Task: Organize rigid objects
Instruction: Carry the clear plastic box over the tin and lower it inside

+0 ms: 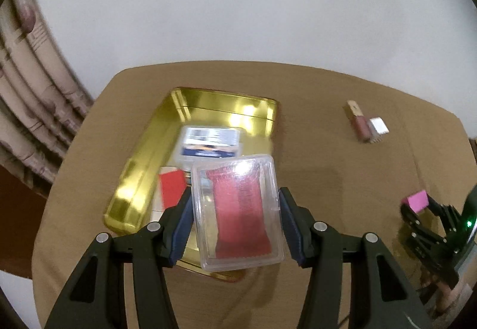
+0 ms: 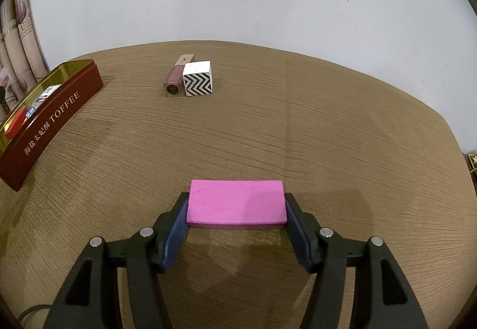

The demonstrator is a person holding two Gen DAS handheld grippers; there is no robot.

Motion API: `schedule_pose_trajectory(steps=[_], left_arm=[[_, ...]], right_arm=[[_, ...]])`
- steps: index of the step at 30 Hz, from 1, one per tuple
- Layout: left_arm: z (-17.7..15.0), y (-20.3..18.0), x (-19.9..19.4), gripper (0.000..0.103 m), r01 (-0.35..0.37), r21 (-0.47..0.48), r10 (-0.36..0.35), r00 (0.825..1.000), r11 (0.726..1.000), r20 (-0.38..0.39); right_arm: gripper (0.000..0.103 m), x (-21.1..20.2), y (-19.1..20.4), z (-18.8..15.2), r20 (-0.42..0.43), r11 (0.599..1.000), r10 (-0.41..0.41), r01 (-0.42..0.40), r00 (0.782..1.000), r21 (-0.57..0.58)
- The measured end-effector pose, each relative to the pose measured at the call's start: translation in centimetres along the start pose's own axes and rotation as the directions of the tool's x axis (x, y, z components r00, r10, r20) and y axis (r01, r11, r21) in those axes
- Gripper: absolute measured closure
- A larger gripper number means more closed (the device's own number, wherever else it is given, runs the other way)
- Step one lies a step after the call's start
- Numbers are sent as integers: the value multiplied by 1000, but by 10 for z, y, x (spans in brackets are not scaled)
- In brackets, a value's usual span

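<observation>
The left gripper (image 1: 235, 220) holds the clear case (image 1: 237, 211) half-open by its long sides, above the near end of the gold tin (image 1: 143, 162). The right gripper (image 2: 236, 220), half-open, clasps the pink block (image 2: 235, 201) by its ends, low over the table (image 2: 328, 135), the tin far left.

Left gripper (image 1: 235, 215): I had it angled down, pads clamped on a load.
Right gripper (image 2: 237, 209): angled down, pads gripping.
</observation>
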State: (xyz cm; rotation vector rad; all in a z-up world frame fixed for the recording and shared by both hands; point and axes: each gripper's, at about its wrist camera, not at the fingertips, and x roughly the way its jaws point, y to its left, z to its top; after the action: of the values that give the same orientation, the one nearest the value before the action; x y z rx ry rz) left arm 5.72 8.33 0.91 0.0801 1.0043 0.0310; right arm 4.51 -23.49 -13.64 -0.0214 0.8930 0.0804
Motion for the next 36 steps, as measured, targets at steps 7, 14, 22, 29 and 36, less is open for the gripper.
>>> schedule_pose_trajectory(steps=[7, 14, 22, 29, 36], left_arm=[[7, 35, 16, 52, -71, -22, 70, 997, 997, -5], [9, 63, 40, 52, -94, -52, 92, 995, 994, -41], [9, 80, 54, 52, -80, -62, 77, 996, 995, -49], [10, 88, 65, 52, -78, -63, 74, 995, 995, -64], [11, 94, 68, 52, -71, -88, 64, 995, 994, -73]], right_arm=[[40, 0, 0, 0, 0, 1000, 0, 0, 1000, 0], [40, -1, 0, 1, -1, 1000, 0, 0, 1000, 2], [40, 0, 0, 1, -1, 1000, -3, 3, 1000, 1], [40, 0, 0, 1, -1, 1000, -3, 3, 1000, 1], [40, -1, 0, 1, -1, 1000, -3, 3, 1000, 2]])
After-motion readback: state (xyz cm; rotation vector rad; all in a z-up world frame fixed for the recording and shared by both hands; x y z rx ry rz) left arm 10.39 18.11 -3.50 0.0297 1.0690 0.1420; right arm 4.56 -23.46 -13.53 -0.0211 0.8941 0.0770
